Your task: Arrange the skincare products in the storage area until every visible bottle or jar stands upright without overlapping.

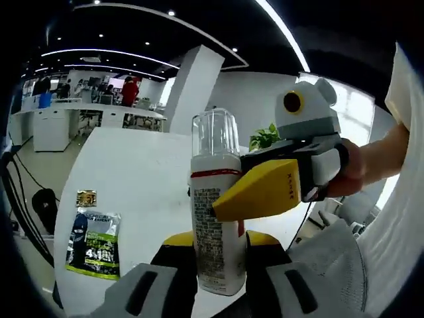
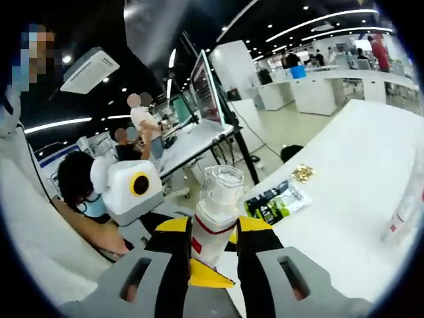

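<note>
A white spray bottle (image 1: 215, 225) with a red band and a clear cap stands upright above the white table (image 1: 132, 172). My left gripper (image 1: 218, 244) is shut on its lower body, one yellow-tipped jaw on each side. My right gripper (image 1: 265, 189) reaches in from the right, and its yellow jaw lies against the bottle's middle. In the right gripper view the same bottle (image 2: 213, 228) sits pinched between my right gripper (image 2: 215, 232), with the left gripper's yellow tip (image 2: 209, 275) below it. A second slim bottle (image 2: 404, 212) stands on the table at the right edge.
A green and black sachet (image 1: 96, 242) lies flat on the table near its left edge, with a small gold packet (image 1: 86, 197) just beyond it. Both also lie past the bottle in the right gripper view, sachet (image 2: 275, 202) and gold packet (image 2: 303, 173). People sit behind at other desks.
</note>
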Action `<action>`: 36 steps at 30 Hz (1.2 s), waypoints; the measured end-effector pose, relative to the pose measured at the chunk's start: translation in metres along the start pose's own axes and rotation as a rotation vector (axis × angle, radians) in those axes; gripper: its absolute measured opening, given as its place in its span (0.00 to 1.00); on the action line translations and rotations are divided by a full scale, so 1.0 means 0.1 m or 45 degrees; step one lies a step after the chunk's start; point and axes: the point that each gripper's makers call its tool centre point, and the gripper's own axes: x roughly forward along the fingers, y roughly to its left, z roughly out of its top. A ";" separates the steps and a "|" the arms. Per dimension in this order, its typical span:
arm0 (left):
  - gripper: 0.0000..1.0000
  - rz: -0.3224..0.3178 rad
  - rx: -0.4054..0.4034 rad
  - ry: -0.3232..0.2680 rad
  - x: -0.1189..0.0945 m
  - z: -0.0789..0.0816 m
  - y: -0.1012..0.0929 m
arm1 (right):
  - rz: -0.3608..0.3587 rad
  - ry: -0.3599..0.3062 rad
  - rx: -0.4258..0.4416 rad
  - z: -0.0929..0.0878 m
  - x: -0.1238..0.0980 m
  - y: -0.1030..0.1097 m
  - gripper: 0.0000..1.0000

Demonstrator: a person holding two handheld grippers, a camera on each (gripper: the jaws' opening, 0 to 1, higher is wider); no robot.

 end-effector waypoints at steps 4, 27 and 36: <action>0.25 0.013 0.012 0.012 0.02 -0.01 0.00 | -0.062 -0.035 0.063 -0.03 0.01 -0.05 0.26; 0.24 -0.070 -0.054 -0.074 -0.01 0.12 -0.05 | 0.092 -0.129 0.295 0.00 -0.07 -0.07 0.25; 0.23 -0.124 -0.061 -0.074 0.02 0.12 -0.15 | 0.084 -0.131 0.271 0.00 -0.15 -0.03 0.21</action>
